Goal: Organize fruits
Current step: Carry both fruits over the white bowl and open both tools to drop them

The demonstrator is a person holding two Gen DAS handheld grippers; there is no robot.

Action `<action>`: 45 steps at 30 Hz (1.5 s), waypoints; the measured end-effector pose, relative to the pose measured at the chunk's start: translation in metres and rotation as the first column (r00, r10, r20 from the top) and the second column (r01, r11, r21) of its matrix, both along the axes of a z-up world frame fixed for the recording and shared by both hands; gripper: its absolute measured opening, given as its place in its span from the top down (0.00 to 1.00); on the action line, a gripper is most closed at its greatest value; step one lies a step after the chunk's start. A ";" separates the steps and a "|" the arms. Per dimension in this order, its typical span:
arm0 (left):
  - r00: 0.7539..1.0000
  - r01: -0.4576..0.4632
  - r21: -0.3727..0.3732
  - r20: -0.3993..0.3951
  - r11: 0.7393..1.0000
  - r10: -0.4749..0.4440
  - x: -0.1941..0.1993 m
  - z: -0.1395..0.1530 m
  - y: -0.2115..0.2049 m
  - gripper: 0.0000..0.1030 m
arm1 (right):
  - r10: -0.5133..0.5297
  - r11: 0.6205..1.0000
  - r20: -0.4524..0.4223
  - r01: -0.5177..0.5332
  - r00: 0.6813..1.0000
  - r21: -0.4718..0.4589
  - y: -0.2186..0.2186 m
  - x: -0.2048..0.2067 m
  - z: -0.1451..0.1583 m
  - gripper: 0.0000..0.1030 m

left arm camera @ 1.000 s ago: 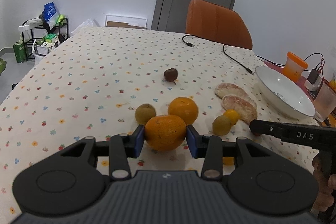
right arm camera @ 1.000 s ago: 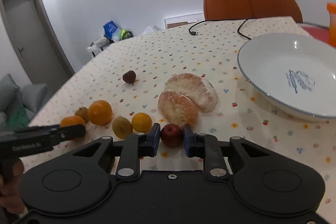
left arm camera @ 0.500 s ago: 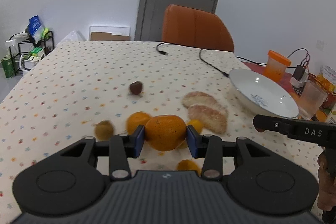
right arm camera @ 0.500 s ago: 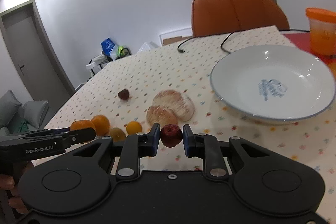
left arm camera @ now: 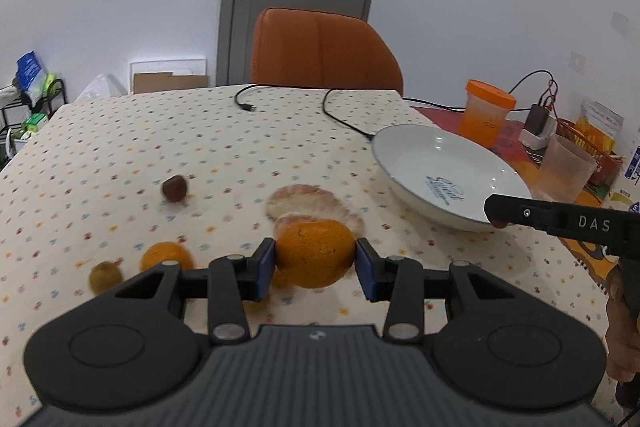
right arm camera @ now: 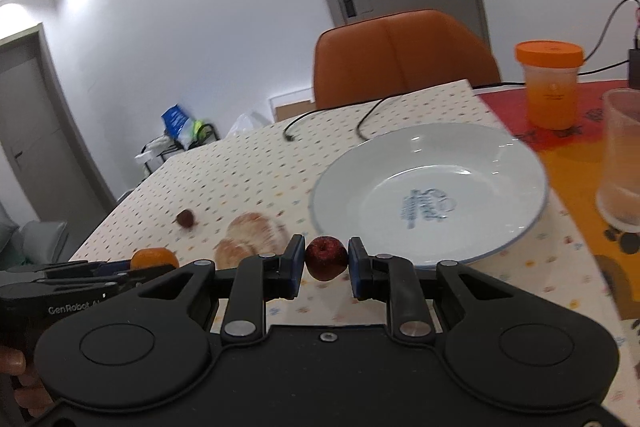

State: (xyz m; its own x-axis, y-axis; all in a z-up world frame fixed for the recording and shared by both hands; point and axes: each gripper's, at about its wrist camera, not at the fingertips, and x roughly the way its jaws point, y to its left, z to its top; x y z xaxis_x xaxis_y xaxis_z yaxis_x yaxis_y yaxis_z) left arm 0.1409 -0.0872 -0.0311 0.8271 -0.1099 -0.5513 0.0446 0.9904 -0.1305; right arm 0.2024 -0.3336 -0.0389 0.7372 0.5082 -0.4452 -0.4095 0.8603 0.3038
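Your dotted tablecloth (left arm camera: 120, 147) fills both views, the white plate (right arm camera: 500, 163) at right. Only your left view shows the kiwi (left arm camera: 105, 277), lower left. Your left gripper (left arm camera: 315, 263) clamps the orange (left arm camera: 314, 253); your right gripper (right arm camera: 326, 263) pinches the red fruit (right arm camera: 326, 258), centre frame.

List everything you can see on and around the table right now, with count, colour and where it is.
orange: 1, orange, held in the left gripper
small red fruit: 1, dark red, held in the right gripper
second orange: 1, orange, on the tablecloth, near left
brown-green fruit: 1, left of the second orange
dark fruit: 1, dark red-brown, alone mid-table
peeled pomelo pieces: 2, pale pink, touching, left of the plate
plate: 1, white with blue mark, empty
jar: 1, orange lid, behind the plate
cup: 1, translucent, right of the plate
cable: black, far table edge
chair: 1, orange, behind the table
left gripper: shut
right gripper: shut
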 end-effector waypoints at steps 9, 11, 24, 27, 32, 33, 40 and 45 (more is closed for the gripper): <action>0.999 0.049 0.018 0.014 0.999 -0.049 0.017 0.006 -0.025 0.60 | -0.061 0.998 0.007 0.061 0.998 0.009 -0.027 0.012 -0.004 0.79; 0.998 0.060 0.024 0.019 0.998 -0.060 0.020 0.008 -0.029 0.60 | -0.071 0.997 0.010 0.070 0.997 0.008 -0.032 0.015 -0.005 0.79; 0.992 0.122 0.036 0.029 0.992 -0.123 0.044 0.016 -0.049 0.60 | -0.127 0.992 0.031 0.127 0.991 -0.001 -0.042 0.020 -0.009 0.65; 0.989 0.144 0.038 0.032 0.989 -0.145 0.051 0.018 -0.056 0.60 | -0.133 0.991 0.030 0.133 0.991 0.002 -0.043 0.015 -0.009 0.61; 0.980 0.192 0.055 0.036 0.980 -0.194 0.062 0.020 -0.073 0.60 | -0.162 0.987 0.037 0.162 0.986 0.019 -0.050 0.003 -0.009 0.55; 0.978 0.202 0.058 0.037 0.978 -0.205 0.064 0.020 -0.076 0.60 | -0.169 0.985 0.034 0.169 0.985 0.024 -0.052 0.002 -0.010 0.55; 0.976 0.215 0.075 0.029 0.974 -0.217 0.078 0.020 -0.090 0.59 | -0.203 0.978 0.010 0.202 0.979 0.054 -0.066 -0.006 -0.014 0.53; 0.980 0.196 0.069 0.033 0.978 -0.198 0.073 0.024 -0.084 0.56 | -0.219 0.974 0.008 0.219 0.976 0.058 -0.073 -0.012 -0.016 0.48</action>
State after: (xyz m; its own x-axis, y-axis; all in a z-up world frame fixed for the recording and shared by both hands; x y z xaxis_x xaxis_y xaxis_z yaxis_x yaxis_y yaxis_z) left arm 0.2136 -0.1707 -0.0075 0.8142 -0.2376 -0.5298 0.2435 0.9681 -0.0599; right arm 0.1905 -0.4069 -0.0554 0.8394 0.3577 -0.4092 -0.2176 0.9111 0.3502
